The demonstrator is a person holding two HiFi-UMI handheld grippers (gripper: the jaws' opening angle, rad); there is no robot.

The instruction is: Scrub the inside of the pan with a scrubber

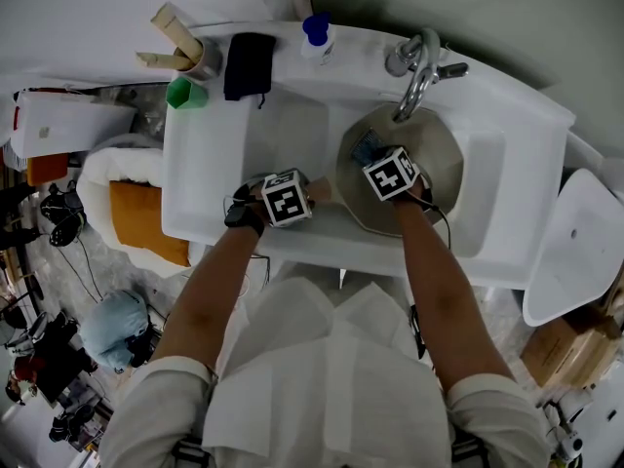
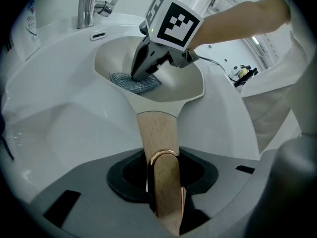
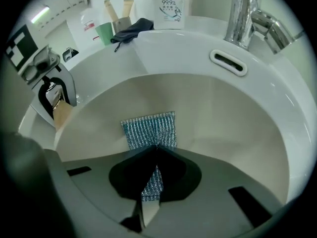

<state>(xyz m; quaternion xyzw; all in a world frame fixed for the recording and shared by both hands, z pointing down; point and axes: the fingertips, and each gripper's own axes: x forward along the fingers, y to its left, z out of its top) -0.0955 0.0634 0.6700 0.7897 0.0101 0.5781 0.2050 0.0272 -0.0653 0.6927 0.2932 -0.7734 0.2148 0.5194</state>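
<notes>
A beige pan (image 1: 444, 149) lies in the white sink, its wooden handle (image 2: 156, 133) pointing left over the rim. My left gripper (image 2: 166, 182) is shut on that handle and also shows at the left in the right gripper view (image 3: 54, 100). A blue-green mesh scrubber (image 3: 148, 130) rests flat against the pan's inside wall (image 3: 223, 123). My right gripper (image 3: 153, 175) is shut on the scrubber's near edge. In the left gripper view the right gripper (image 2: 141, 73) reaches down into the pan (image 2: 183, 86) onto the scrubber (image 2: 136, 82). From above, the scrubber (image 1: 365, 148) sits at the pan's left side.
A chrome faucet (image 1: 414, 66) arches over the pan's far edge. A soap bottle (image 1: 317, 37), dark cloth (image 1: 249, 64), green cup (image 1: 185, 94) and a holder with wooden tools (image 1: 180, 47) line the back of the counter. The sink rim (image 1: 507, 164) surrounds the pan.
</notes>
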